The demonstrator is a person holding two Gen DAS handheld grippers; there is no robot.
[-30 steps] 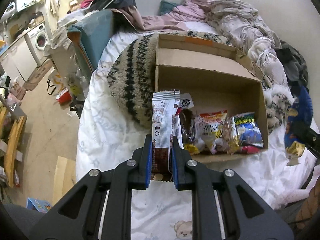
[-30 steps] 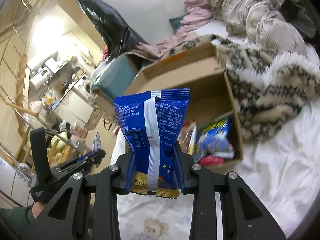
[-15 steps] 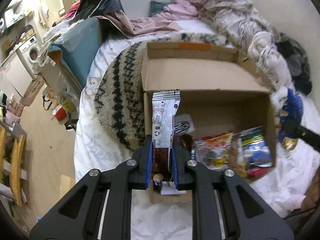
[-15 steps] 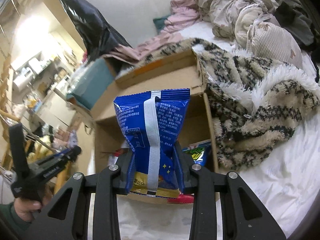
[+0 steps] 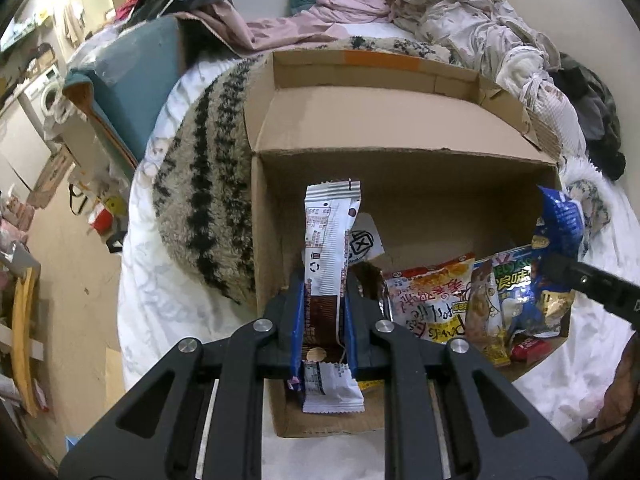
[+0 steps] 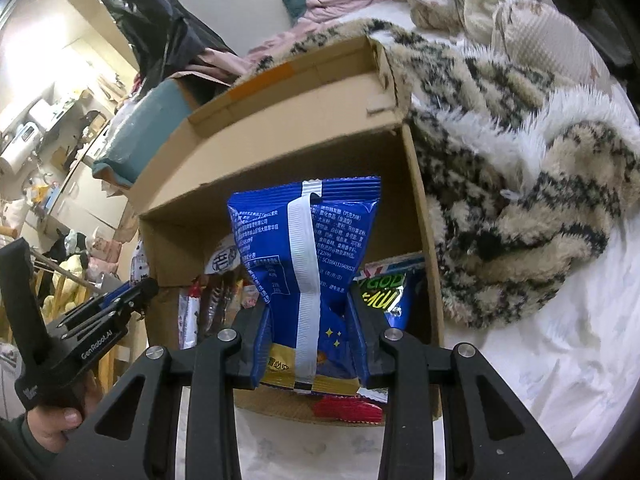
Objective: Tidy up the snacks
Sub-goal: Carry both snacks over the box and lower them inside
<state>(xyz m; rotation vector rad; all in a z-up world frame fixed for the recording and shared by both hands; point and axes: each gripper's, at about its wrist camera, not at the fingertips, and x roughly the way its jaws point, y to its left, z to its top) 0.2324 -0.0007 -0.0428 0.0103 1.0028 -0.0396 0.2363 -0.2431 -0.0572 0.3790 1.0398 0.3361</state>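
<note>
An open cardboard box (image 5: 400,128) (image 6: 288,120) lies on the bed with several snack packets (image 5: 432,304) along its near side. My left gripper (image 5: 323,300) is shut on a slim white-and-brown snack bar (image 5: 326,240), held upright over the box's left end. In the right wrist view my right gripper (image 6: 306,336) is shut on a puffy blue snack bag (image 6: 308,248), held upright over the box's right part. That blue bag (image 5: 560,220) and the right gripper also show at the right edge of the left wrist view. The left gripper (image 6: 132,296) appears at lower left, held by a hand.
A shaggy beige-and-black blanket (image 5: 208,184) (image 6: 520,168) flanks the box on both sides. Crumpled clothes (image 5: 460,12) pile up behind it. A red packet (image 6: 348,408) lies at the box's near edge. White bedsheet (image 6: 540,360) spreads in front; the floor (image 5: 72,264) drops off at left.
Both grippers have moved forward and down toward the box, which now looks larger. The bar and the blue bag now hang over the box's inside. Neither grip has changed.
</note>
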